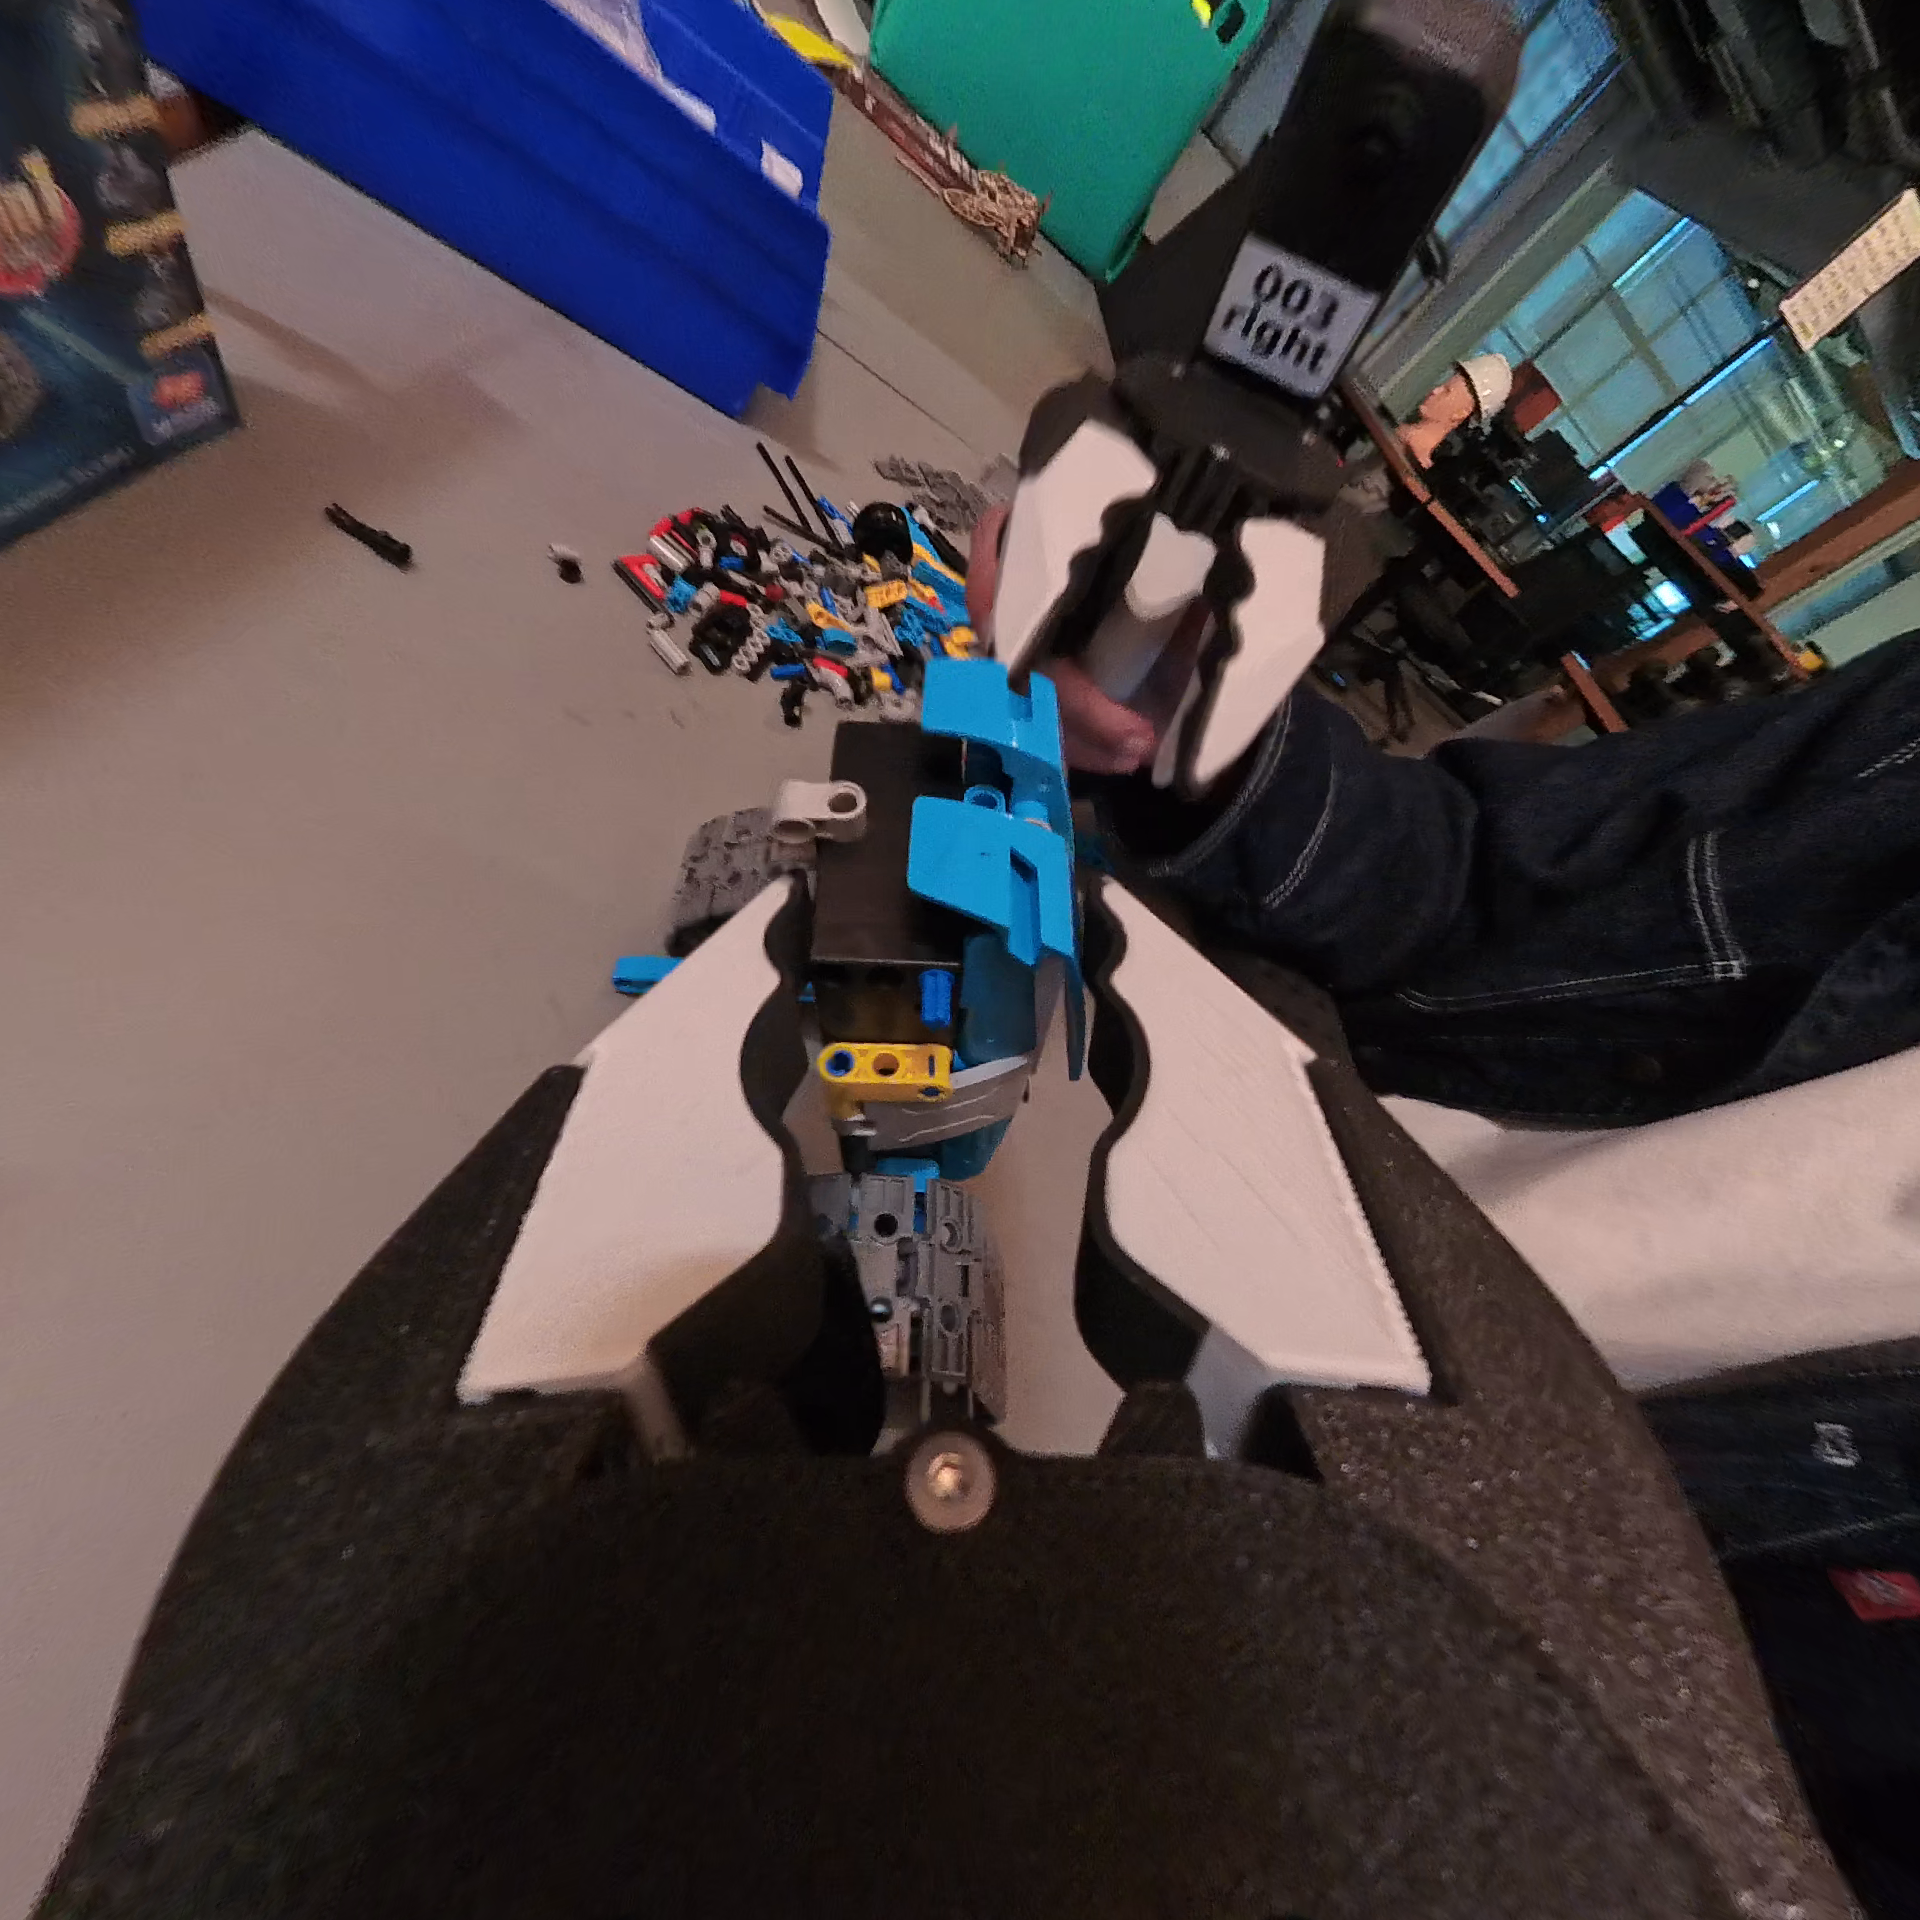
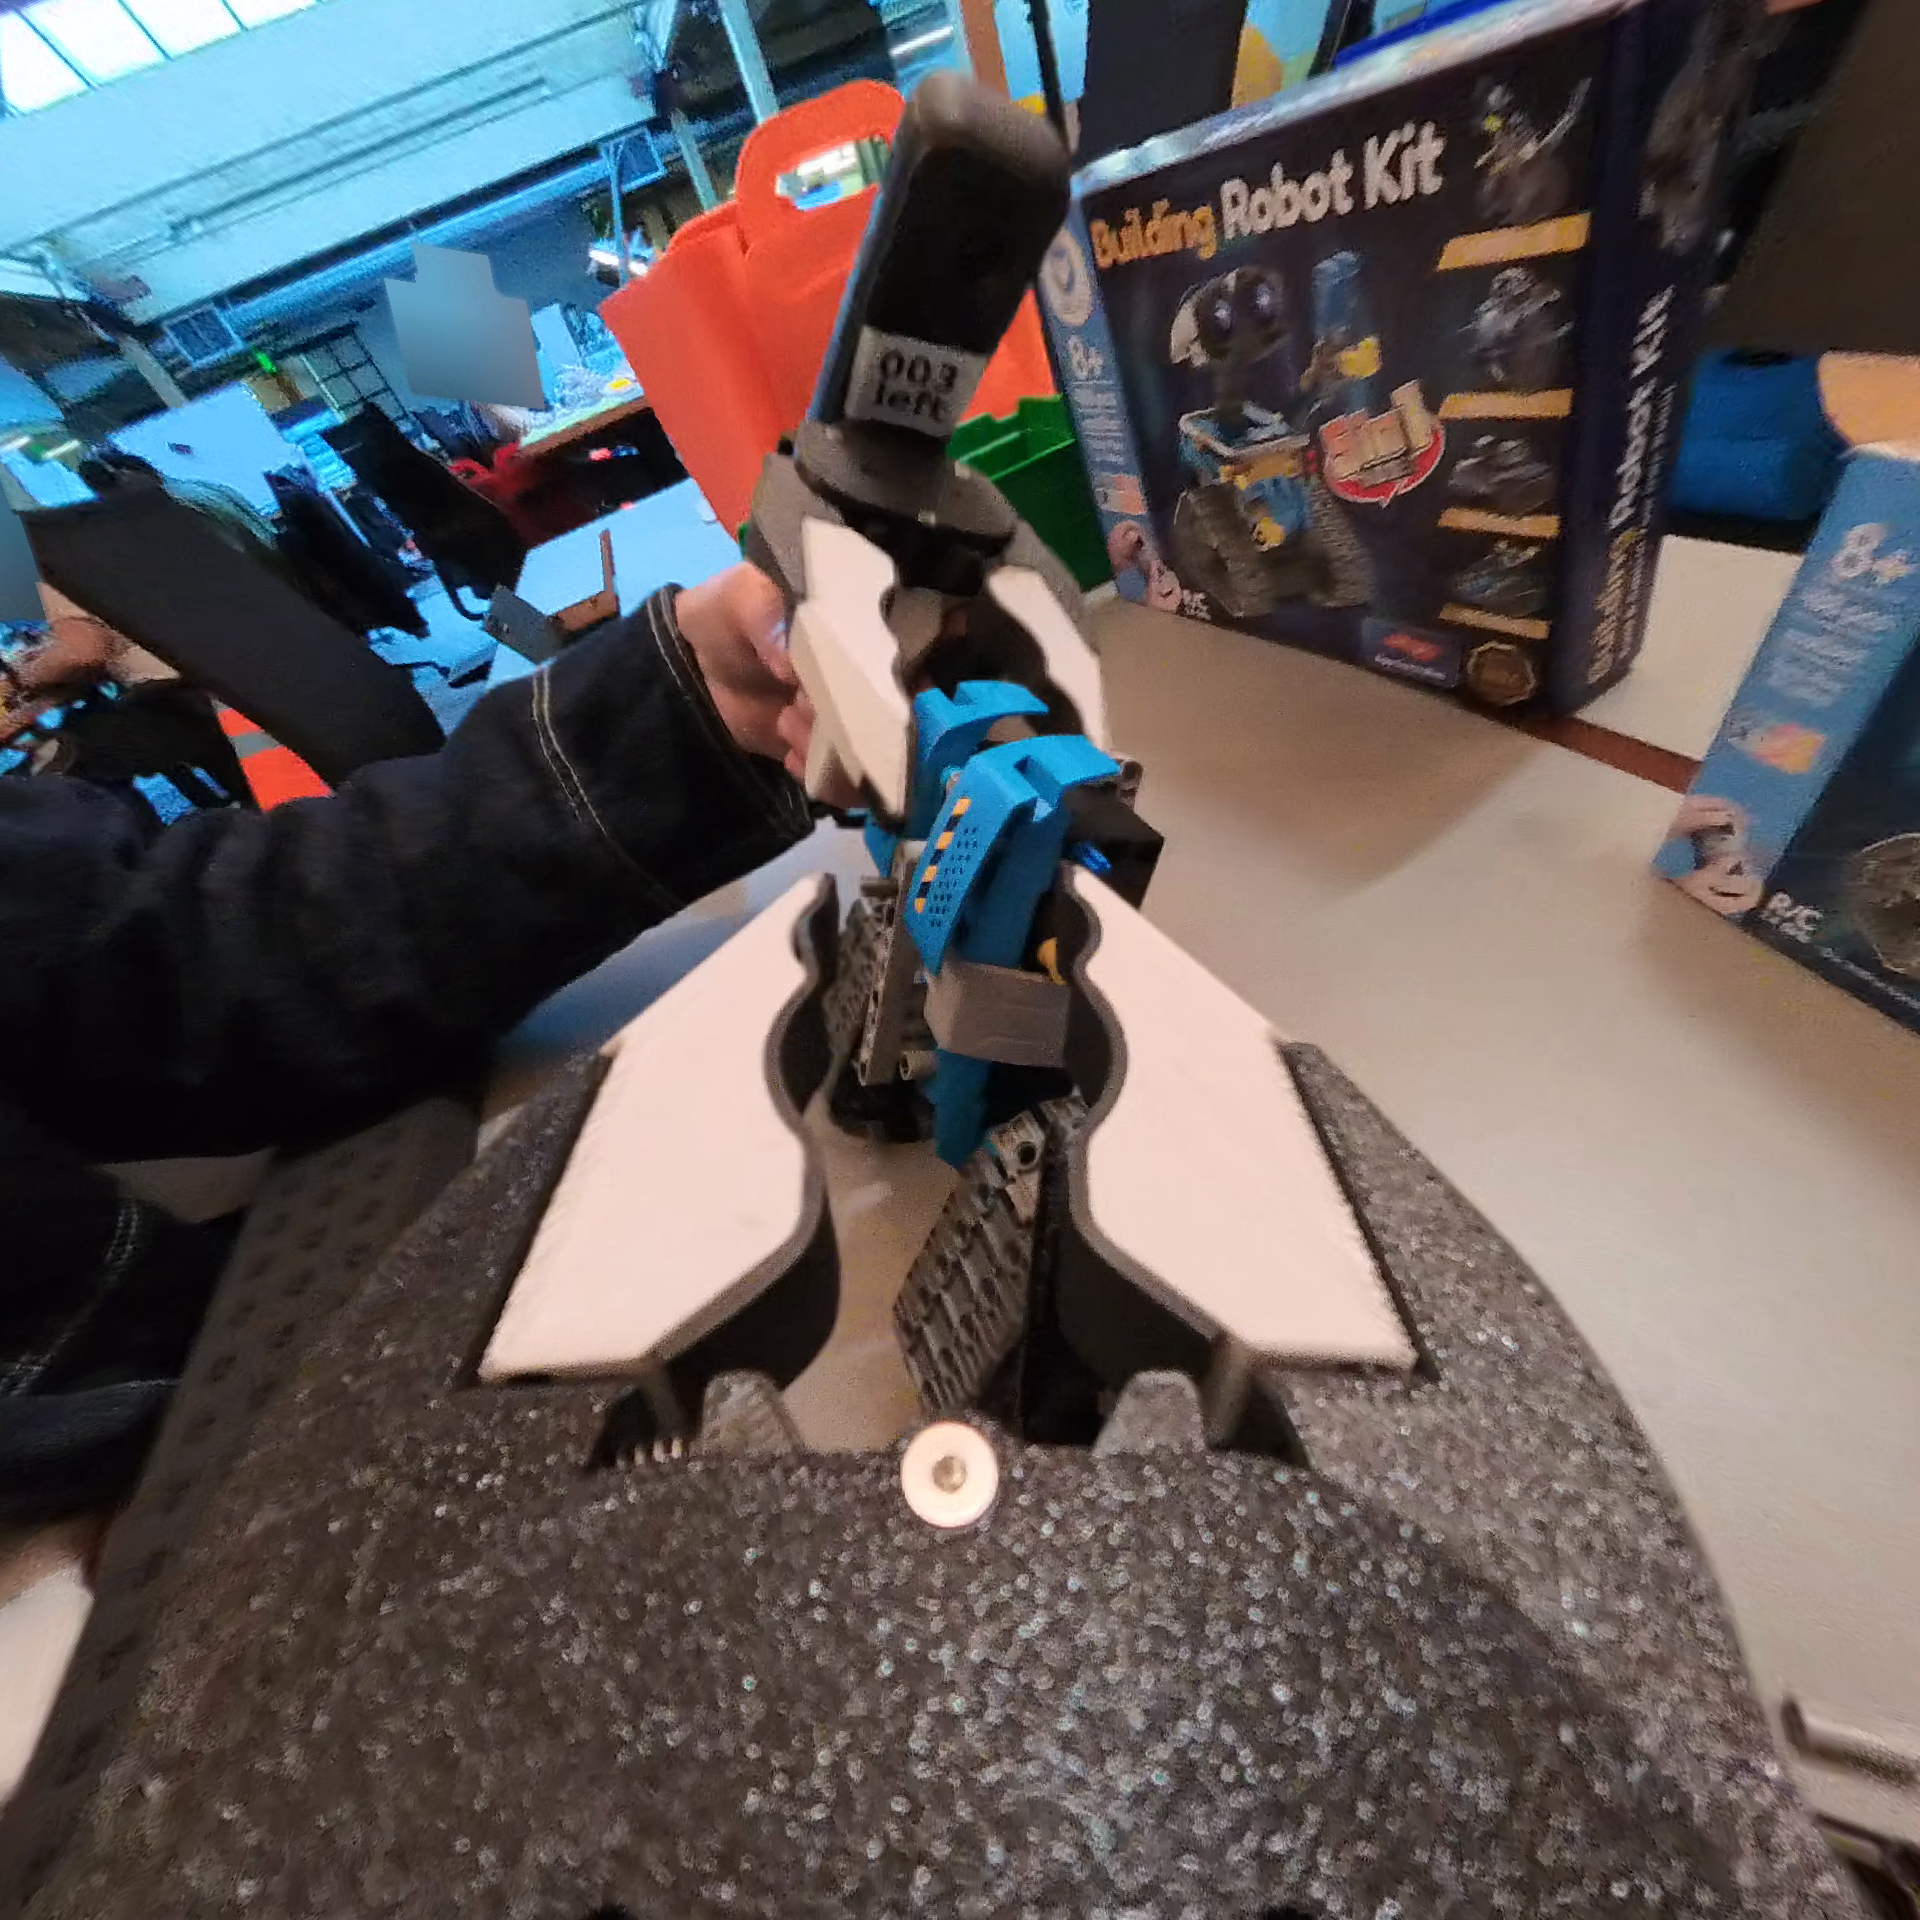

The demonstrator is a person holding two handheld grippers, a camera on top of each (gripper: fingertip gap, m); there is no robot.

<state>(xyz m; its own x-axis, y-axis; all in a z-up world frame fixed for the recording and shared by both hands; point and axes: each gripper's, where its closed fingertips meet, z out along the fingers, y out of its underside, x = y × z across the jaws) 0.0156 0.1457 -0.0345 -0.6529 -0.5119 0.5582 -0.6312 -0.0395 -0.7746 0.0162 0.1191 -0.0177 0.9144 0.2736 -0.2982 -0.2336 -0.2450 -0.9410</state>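
Note:
A toy robot model (image 1: 966, 894) of blue panels, a black block and grey tracks is held just above the pale table (image 1: 312, 935). My left gripper (image 1: 940, 904) is shut on the model's body, with one grey track (image 1: 914, 1278) lying between its fingers. My right gripper (image 1: 1107, 727) faces it from the far side with its jaws apart, and one fingertip (image 1: 1023, 665) touches the model's upper blue panel. In the right wrist view the model (image 2: 987, 831) shows between my right gripper's (image 2: 951, 894) fingers. The left gripper (image 2: 977, 727) clamps its far end.
A pile of small loose parts (image 1: 800, 603) lies beyond the model, with a stray black piece (image 1: 369, 535) to the left. Blue (image 1: 582, 177) and green (image 1: 1039, 114) bins stand at the back. Kit boxes (image 2: 1382, 395) (image 2: 1818, 748) and an orange bag (image 2: 748, 312) stand nearby. Dark sleeves (image 1: 1558, 883) reach in. Tip to tip, the grippers are about 4 cm apart. The stray black piece (image 1: 369, 535) is about 25 cm from both grippers' fingertips.

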